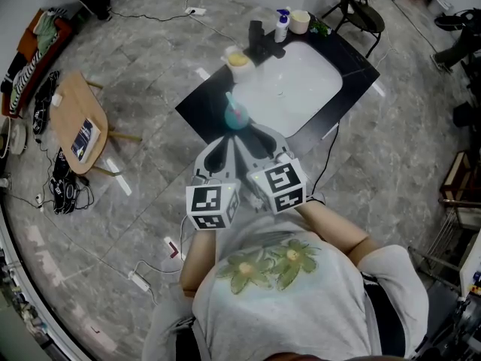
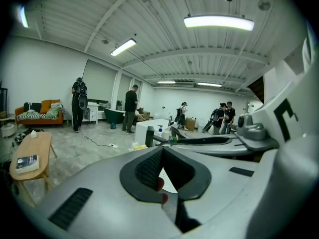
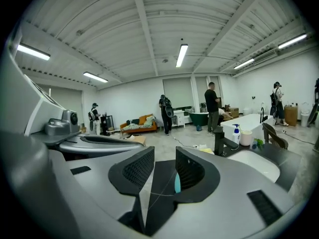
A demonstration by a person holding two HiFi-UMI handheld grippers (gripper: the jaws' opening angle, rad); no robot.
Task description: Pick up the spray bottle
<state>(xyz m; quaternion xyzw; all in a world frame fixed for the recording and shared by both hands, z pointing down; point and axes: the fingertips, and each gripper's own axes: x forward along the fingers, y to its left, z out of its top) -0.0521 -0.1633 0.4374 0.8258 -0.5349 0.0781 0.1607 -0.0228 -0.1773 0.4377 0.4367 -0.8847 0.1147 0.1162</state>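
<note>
**Left gripper** (image 2: 162, 149): the fingers meet tip to tip and hold nothing. Behind the tips is a thin wedge of gap, and through it show a white surface and a red speck that cannot be identified.

**Right gripper** (image 3: 164, 157): the fingers stand a narrow gap apart and are empty. Through the gap, close against the right-hand finger, shows a sliver of the teal plastic spray bottle (image 3: 177, 183).

**Just beyond the fingers:** in the head view the two grippers lie side by side, close to the person's torso. The teal plastic spray bottle (image 1: 235, 116) stands upright just ahead of the fingertips, between the two grippers, and neither holds it. It sits at the near edge of the black rectangular worktop (image 1: 201, 110), just beside the white sunken basin (image 1: 301, 81).

**Farther from the fingers:** across the basin stand a black tap (image 1: 259, 40), a white pump bottle with a blue top (image 1: 282, 25) and a pale round cup (image 1: 300, 22).

**Progress:** the task appears to be at the approach stage only. Enclosing the bottle, closing on it and lifting it are all yet to do. The right fingers look better aligned with the bottle, though their gap probably needs widening first.
</note>
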